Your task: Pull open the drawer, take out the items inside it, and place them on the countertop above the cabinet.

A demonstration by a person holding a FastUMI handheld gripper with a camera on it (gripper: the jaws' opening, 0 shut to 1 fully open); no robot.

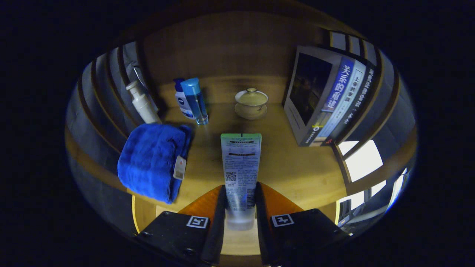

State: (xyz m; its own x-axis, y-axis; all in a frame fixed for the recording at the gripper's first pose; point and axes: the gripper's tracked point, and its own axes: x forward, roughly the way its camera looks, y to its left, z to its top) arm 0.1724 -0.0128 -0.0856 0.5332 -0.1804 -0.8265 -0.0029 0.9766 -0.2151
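A squeeze tube [240,167] with a green end and printed text stands out forward between my two fingers, over the wooden countertop [297,170]. My gripper [240,202] is shut on the tube near its cap end, both fingers pressing its sides. A folded blue towel [152,159] lies on the countertop to the left of the tube, overhanging the front edge.
At the back of the countertop stand a white pump bottle [143,105], a blue-capped clear bottle [196,100] in front of a small white bottle [182,102], and a lidded ceramic cup [251,104]. Several books [326,100] lean at the right. Slatted walls flank both sides.
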